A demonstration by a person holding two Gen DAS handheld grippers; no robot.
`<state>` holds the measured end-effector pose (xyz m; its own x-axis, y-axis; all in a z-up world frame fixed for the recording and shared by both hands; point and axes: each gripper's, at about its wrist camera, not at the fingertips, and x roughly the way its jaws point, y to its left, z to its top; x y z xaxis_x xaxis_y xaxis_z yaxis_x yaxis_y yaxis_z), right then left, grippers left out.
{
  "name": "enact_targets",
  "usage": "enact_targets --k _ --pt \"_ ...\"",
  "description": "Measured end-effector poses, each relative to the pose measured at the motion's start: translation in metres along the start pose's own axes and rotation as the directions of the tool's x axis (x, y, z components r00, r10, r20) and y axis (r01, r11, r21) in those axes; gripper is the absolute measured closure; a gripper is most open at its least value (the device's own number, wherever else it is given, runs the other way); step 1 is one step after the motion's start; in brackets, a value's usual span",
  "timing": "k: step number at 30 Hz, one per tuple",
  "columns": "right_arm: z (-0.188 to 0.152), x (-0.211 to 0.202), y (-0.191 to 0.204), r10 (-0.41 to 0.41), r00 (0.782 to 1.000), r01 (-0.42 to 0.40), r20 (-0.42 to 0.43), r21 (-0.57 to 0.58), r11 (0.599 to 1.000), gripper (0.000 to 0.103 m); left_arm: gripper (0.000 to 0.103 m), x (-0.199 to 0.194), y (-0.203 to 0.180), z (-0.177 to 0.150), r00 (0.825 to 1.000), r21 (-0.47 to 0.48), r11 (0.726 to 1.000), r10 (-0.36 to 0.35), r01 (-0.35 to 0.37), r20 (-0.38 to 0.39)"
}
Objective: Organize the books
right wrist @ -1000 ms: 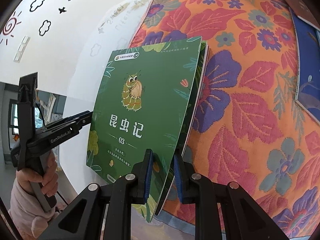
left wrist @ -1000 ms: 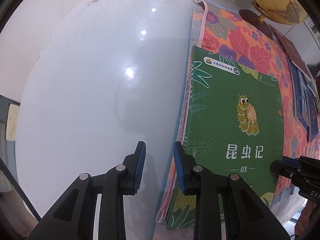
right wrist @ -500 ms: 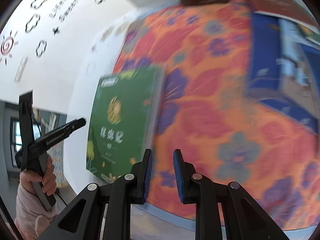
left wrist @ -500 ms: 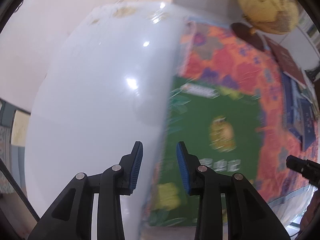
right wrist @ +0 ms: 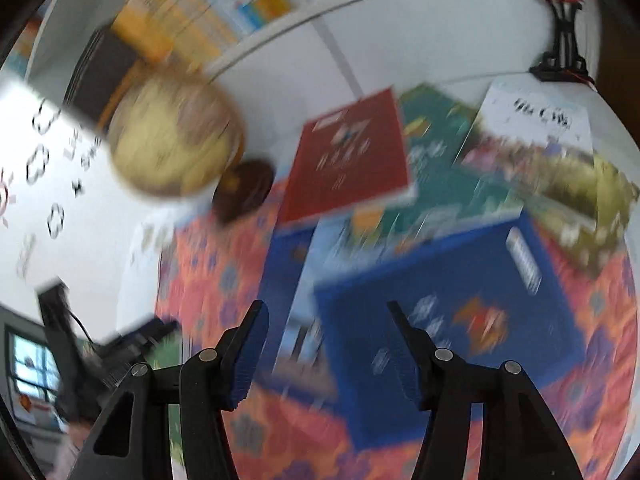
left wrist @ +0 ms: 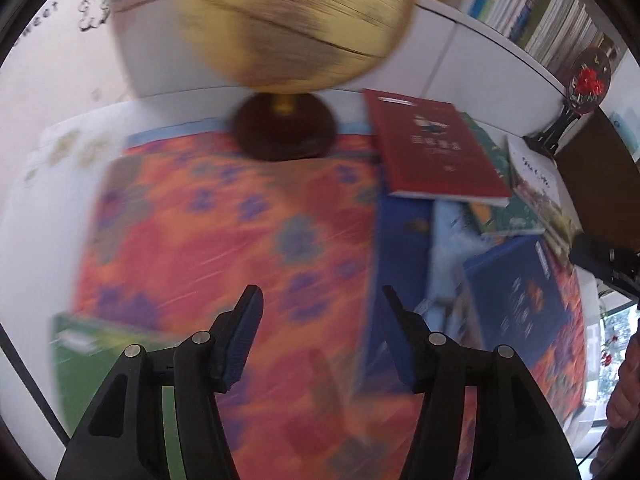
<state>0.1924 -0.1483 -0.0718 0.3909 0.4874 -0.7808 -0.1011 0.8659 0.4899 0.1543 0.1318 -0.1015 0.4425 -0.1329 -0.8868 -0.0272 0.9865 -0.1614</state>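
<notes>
Right wrist view: right hand-held gripper [right wrist: 324,344], just opened and empty, hangs above the blue book [right wrist: 452,312]. Left hand-held gripper [left wrist: 320,332] likewise. Best to take that book by one free edge.

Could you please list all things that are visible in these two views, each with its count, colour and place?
Globe: one, yellow on a dark brown base, at the far edge of the cloth.
Cloth: one, orange with purple flowers, spread over the white table.
Red book: one, on top of the pile right of the globe.
Teal book: one, partly under the red book.
White book: one, white and olive cover, far right.
Blue book: one, nearest, overlapping another blue cover.
Green book: one, near left corner.
Shelf books: many, mixed colours, behind.
Ornament: one, red on a black stand, far right.
Left tongs: black, blue pads, open, empty.
Right tongs: the same, open, empty.
</notes>
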Motion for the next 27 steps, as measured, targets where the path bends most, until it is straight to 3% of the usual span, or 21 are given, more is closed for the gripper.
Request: enact_targets --k 6,9,11,13,17,20,23,27 --pt "0.057 0.044 -0.029 -0.008 1.000 0.008 0.028 0.003 1.000 0.046 0.047 0.045 -0.041 0.034 0.999 -0.072 0.997 -0.031 0.034 0.043" --pt "0.067 0.070 -0.035 -0.026 1.000 0.026 0.005 -0.006 1.000 0.047 0.047 0.065 -0.050 0.051 0.998 -0.106 0.994 -0.030 0.035 0.049" --pt "0.071 0.085 -0.039 -0.049 0.999 0.049 -0.013 -0.001 0.999 0.054 0.047 0.077 -0.055 0.060 0.999 -0.116 0.993 -0.012 0.017 0.039" --pt "0.074 0.101 -0.044 -0.077 0.996 0.077 -0.036 0.014 0.997 0.070 0.047 0.089 -0.059 0.067 1.000 -0.112 0.994 0.009 -0.007 0.017" --pt "0.074 0.109 -0.042 -0.056 0.998 0.056 -0.039 0.015 0.998 0.072 0.051 0.100 -0.063 0.071 1.000 -0.119 0.993 -0.019 0.020 0.009" --pt "0.073 0.111 -0.037 -0.051 0.997 0.050 -0.056 -0.005 0.999 0.074 0.059 0.093 -0.074 0.070 1.000 -0.036 0.999 0.017 -0.016 0.009" --pt "0.064 0.105 -0.032 -0.080 0.994 0.077 -0.073 -0.049 0.996 0.074 0.059 0.081 -0.086 0.062 0.999 0.088 0.995 0.046 -0.047 0.013" --pt "0.041 0.085 -0.042 -0.013 0.991 0.012 -0.132 -0.010 1.000 0.074 0.059 0.056 -0.085 0.033 1.000 0.121 0.993 0.006 -0.003 -0.022"
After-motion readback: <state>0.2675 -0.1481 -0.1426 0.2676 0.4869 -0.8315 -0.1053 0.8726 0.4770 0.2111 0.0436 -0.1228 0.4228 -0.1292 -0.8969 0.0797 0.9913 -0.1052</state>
